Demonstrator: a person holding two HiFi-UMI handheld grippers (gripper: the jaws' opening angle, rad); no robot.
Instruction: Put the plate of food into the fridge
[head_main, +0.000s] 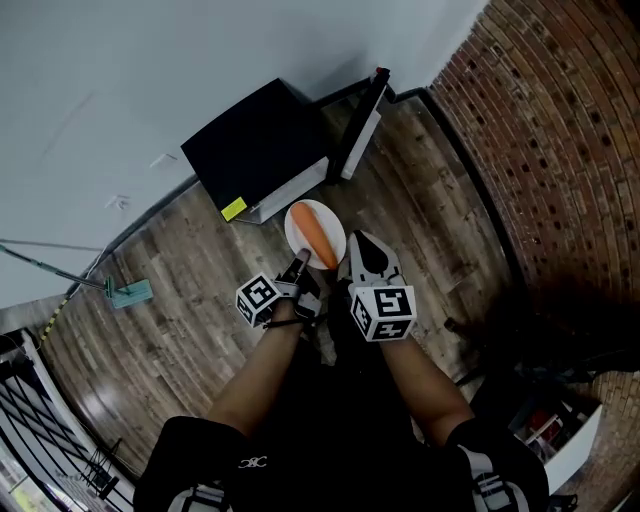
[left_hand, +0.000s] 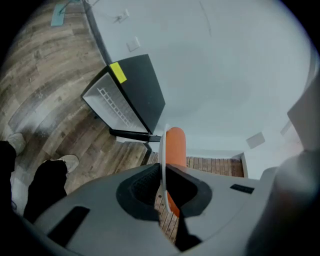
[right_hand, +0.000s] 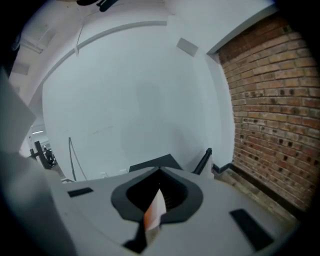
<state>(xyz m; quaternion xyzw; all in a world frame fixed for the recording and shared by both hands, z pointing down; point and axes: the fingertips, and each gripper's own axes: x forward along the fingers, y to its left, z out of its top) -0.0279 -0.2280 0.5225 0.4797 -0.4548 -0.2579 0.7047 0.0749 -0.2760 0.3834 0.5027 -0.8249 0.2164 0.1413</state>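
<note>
Where white wall (head_main: 150, 80), wooden floor (head_main: 200, 290), brick wall (head_main: 560, 120).

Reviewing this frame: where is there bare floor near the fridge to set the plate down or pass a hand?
Bare floor lies between the fridge and the teal floor tool, and between the fridge door and the brick wall. It is crowded at the wire rack.

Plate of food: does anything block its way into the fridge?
Nothing visible does. The plate, held by the left gripper and the right gripper, hangs over the wooden floor just before the fridge, whose door stands open.
</note>
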